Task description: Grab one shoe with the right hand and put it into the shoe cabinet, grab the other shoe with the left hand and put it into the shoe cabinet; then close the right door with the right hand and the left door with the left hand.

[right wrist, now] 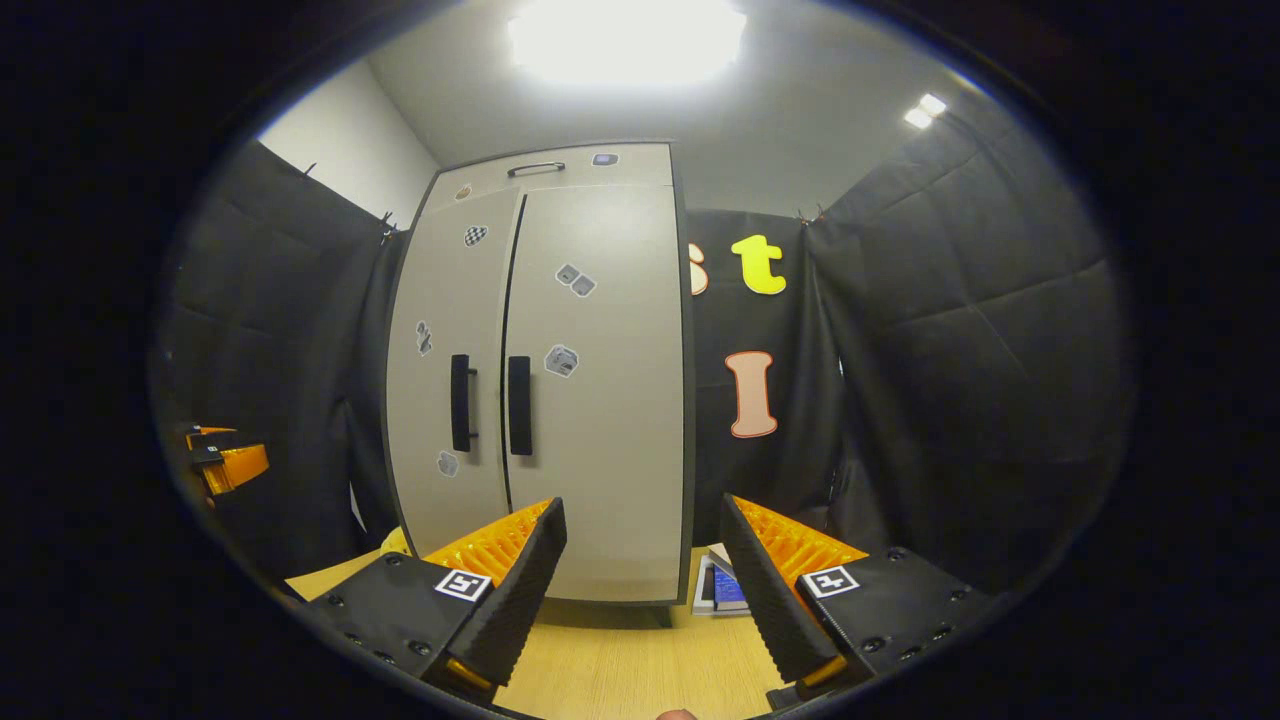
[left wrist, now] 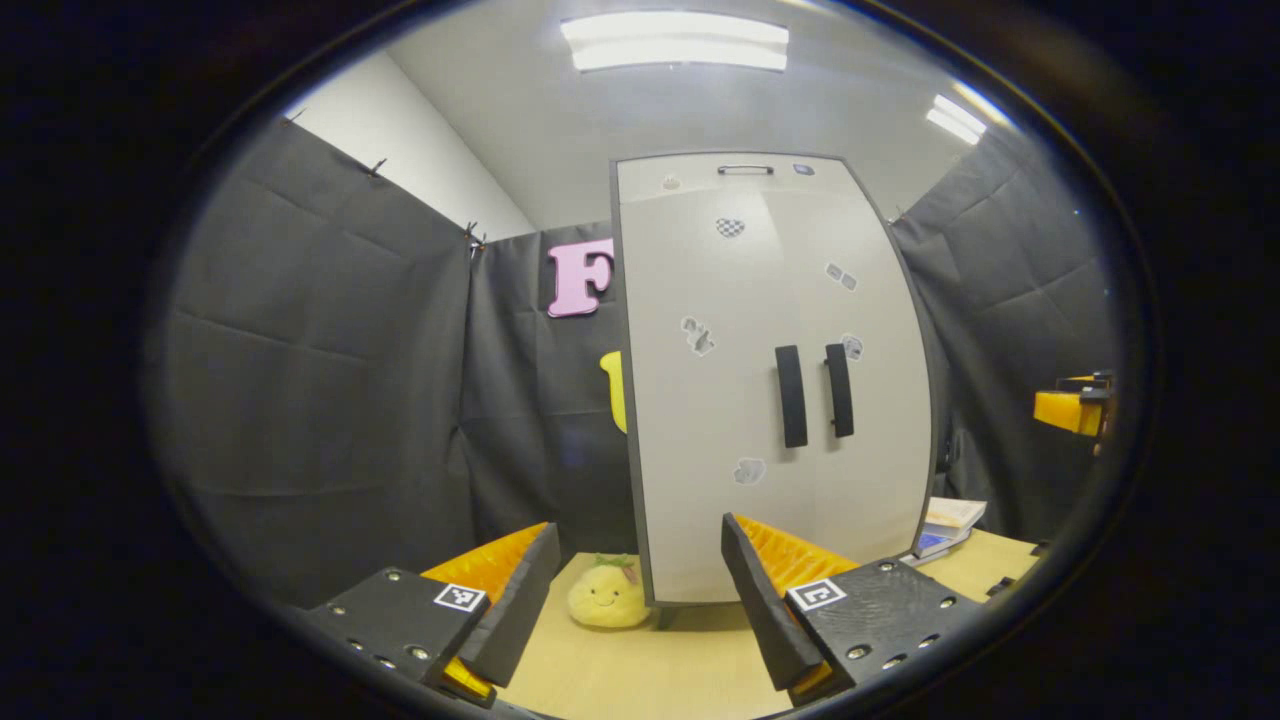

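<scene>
1. Your left tool (left wrist: 638,600) stands wide open, holding nothing.
2. The tall pale-grey shoe cabinet (left wrist: 770,380) stands on the light wooden counter (left wrist: 640,670), both doors shut, twin black handles (left wrist: 815,393) side by side.
3. Your right tool (right wrist: 640,590) gapes wide, empty.

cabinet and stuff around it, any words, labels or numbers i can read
None can be read.
Stickers on the cabinet doors: too small and blurred to read.
Books beside the cabinet: cover print too small.
Square tags on both grippers: patterns, not text.
</scene>
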Tool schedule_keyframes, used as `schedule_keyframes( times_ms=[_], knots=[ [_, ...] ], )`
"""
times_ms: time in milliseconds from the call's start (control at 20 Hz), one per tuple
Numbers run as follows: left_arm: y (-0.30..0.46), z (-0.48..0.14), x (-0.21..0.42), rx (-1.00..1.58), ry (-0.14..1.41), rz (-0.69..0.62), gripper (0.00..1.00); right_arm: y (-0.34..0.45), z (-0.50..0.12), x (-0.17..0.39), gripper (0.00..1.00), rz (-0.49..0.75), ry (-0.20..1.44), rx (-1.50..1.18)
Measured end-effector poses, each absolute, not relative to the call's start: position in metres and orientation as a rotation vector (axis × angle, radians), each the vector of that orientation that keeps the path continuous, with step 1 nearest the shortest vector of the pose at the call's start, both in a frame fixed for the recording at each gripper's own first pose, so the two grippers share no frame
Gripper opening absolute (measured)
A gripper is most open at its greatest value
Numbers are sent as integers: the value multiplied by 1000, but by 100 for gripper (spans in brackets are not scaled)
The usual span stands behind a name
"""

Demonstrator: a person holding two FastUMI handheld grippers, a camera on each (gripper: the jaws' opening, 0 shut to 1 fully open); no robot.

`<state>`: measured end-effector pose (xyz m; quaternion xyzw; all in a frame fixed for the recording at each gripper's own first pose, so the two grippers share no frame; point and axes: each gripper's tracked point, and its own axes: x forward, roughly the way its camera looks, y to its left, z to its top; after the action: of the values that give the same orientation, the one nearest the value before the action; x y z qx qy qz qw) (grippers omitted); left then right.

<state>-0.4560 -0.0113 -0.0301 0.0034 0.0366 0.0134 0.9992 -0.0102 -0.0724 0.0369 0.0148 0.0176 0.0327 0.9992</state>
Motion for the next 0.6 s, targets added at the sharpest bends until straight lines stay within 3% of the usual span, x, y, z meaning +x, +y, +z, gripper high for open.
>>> schedule_keyframes(
  times_ms=[600],
  knots=[
    [-10,-32,-458,16,70,29,92,-72,37,-10,97,59,19,27]
  ],
)
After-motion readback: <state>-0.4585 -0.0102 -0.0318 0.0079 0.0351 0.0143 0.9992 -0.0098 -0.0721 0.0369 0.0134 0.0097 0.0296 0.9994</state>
